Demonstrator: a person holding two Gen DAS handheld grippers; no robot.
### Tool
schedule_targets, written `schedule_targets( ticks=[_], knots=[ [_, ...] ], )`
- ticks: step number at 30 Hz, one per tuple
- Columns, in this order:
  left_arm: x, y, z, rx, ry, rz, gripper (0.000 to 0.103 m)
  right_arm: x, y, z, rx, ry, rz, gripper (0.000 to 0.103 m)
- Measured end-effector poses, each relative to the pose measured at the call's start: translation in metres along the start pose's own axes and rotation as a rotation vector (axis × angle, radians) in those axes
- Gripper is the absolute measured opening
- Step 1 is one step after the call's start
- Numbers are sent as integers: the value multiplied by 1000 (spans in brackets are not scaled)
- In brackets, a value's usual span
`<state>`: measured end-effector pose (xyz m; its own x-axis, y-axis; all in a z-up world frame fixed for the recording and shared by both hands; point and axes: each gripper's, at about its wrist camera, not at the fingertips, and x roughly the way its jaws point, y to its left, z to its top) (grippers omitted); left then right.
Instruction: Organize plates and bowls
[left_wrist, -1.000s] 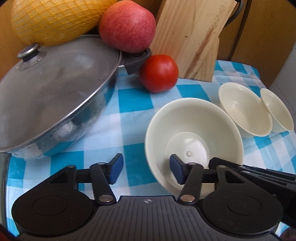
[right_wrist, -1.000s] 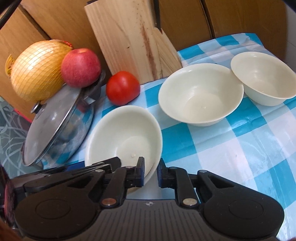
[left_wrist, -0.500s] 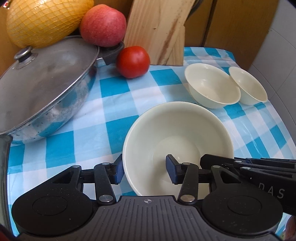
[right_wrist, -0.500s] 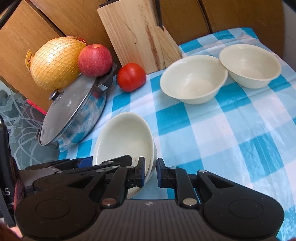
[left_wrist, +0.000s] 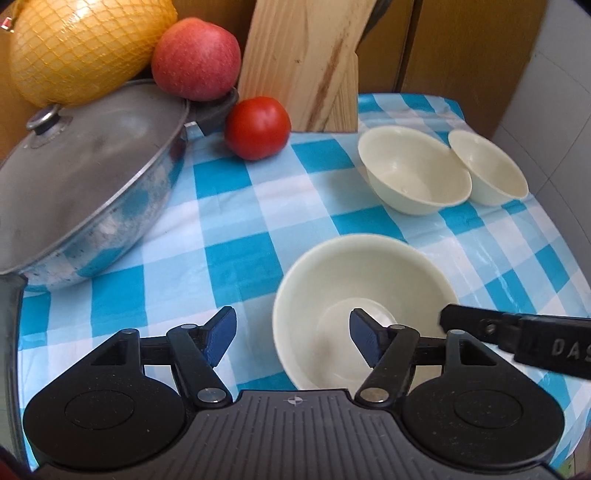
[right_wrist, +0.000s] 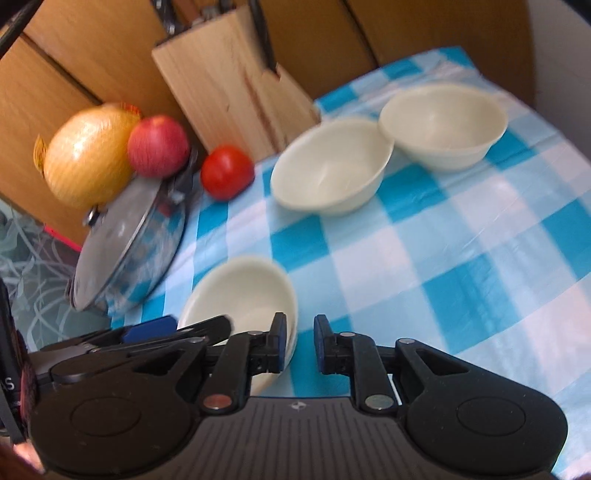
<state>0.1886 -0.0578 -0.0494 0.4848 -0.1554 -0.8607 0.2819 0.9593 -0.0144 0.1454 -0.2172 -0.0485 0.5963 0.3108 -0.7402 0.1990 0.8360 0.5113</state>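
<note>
Near edge: cream bowl (left_wrist: 364, 306) sits on the checked cloth (left_wrist: 236, 258) close to the worktop's near edge. Left gripper (left_wrist: 291, 334) has its jaws spread wide, holding nothing; its right pad (left_wrist: 364, 336) hangs over the bowl's hollow, the left pad outside the wall, so the near-left rim lies between them. Right gripper (right_wrist: 299, 345) has its jaws parted a little, the bowl's right rim at its left pad; contact cannot be told through the blur, so no grip is claimed.

Risk, as judged: both grippers crowd one rim. A one-sided pinch could tip the bowl or drag it and the cloth toward the edge; the grippers could also knock together.

Further back: two more cream bowls (left_wrist: 413, 173) (left_wrist: 487, 170), touching or nearly so, at far right. Lidded pan (left_wrist: 81, 177) at left, tomato (left_wrist: 256, 127) just beside its handle, apple (left_wrist: 195, 59) and netted pomelo (left_wrist: 88, 44) behind. Knife block (right_wrist: 229, 88) against wooden cabinet doors (right_wrist: 85, 48).
</note>
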Motion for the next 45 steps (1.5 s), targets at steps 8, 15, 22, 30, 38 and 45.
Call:
schedule_targets(
  ticks=[8,15,22,30,38,45],
  knots=[
    [-9,12,23,-105,-34,-54,81,-16,-23,29,82,-123,-38,24],
    [0,-11,45,-92,-35,-45,83,-7,-37,54,175,-165,-38,25],
    [21,-22,66,-123,-49,-27,84,7,-40,61,215,-157,-29,25],
    [43,-37,88,-154,-55,-53,84,22,-45,69,243,-154,-39,25],
    [66,-44,95,-122,-27,-17,83,39,-48,74,253,-136,-57,25],
    [77,-46,99,-93,-16,8,77,48,-52,78,286,-132,-56,25]
  ],
)
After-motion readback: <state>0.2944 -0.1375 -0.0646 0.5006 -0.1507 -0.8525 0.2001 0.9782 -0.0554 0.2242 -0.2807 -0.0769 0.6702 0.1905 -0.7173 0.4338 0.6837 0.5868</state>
